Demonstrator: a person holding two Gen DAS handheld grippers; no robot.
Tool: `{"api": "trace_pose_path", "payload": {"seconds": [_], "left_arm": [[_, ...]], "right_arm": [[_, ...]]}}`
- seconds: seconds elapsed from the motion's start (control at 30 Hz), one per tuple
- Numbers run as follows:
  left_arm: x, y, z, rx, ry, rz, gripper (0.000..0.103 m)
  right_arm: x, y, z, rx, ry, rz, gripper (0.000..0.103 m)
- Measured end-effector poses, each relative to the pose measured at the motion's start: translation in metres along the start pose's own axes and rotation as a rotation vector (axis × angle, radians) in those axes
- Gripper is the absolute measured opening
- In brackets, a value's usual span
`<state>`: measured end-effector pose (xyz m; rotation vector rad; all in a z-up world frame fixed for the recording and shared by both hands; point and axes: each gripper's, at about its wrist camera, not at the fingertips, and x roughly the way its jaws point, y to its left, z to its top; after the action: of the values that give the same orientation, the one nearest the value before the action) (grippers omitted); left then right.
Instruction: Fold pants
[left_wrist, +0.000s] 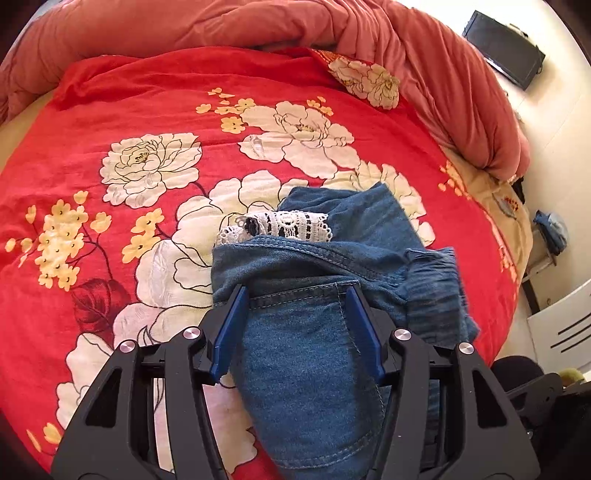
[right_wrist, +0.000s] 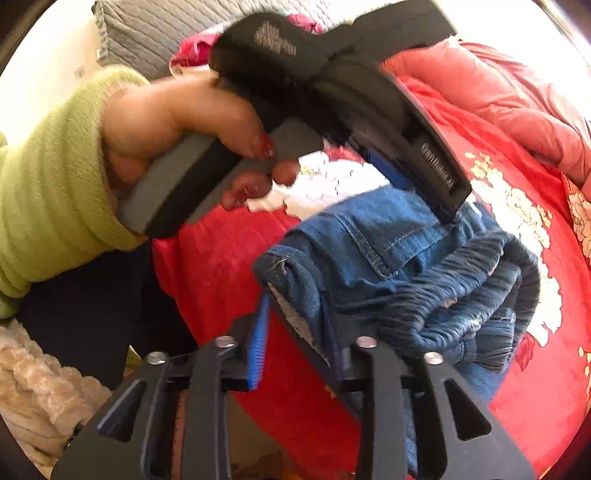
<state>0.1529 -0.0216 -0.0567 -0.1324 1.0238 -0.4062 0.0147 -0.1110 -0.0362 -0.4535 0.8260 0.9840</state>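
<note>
Lying bunched on the bed's red floral bedspread (left_wrist: 155, 110), the blue denim pants (left_wrist: 306, 332) are already gathered into a thick bundle, with a strip of white lace trim (left_wrist: 291, 223) peeking out at the far edge. The left claw (left_wrist: 297, 295) stands fairly wide over the pocket panel, its blue pads (left_wrist: 231, 332) straddling the denim on either side; whether they press it, I cannot tell. From the right wrist view, the right claw (right_wrist: 295, 325) sits at the near corner of the pants (right_wrist: 388, 266), jaws narrow, denim folds between the pads and draped over the right one, though a firm pinch is not clear through the blur. A hand (right_wrist: 177, 125) in a green sleeve (right_wrist: 51, 184) grips the left claw's handle above the pile. A pink quilt (left_wrist: 424, 55) is heaped at the bed's far side.
</note>
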Motion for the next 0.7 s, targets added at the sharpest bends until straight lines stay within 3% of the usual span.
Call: {"api": "trace_pose_path", "payload": {"seconds": [0.13, 0.2, 0.3, 0.43, 0.53, 0.7], "left_arm": [[-0.026, 0.001, -0.003, -0.015, -0.082, -0.031, 0.056], [-0.034, 0.004, -0.004, -0.019, -0.113, -0.011, 0.057], [-0.039, 0.014, -0.007, -0.044, -0.119, 0.015, 0.058], [-0.033, 0.025, -0.015, -0.084, -0.082, 0.024, 0.061], [-0.027, 0.031, -0.021, -0.108, -0.050, -0.002, 0.062], [-0.010, 0.030, -0.031, -0.128, 0.028, -0.045, 0.063]], "right_arm": [[-0.036, -0.024, 0.001, 0.121, -0.130, 0.013, 0.039], [-0.051, -0.043, -0.002, 0.211, -0.185, -0.018, 0.050], [-0.069, -0.085, -0.010, 0.420, -0.246, -0.089, 0.052], [-0.065, -0.135, -0.024, 0.613, -0.187, -0.209, 0.053], [-0.048, -0.155, -0.035, 0.672, -0.113, -0.212, 0.054], [-0.017, -0.173, -0.047, 0.790, -0.038, -0.090, 0.054]]}}
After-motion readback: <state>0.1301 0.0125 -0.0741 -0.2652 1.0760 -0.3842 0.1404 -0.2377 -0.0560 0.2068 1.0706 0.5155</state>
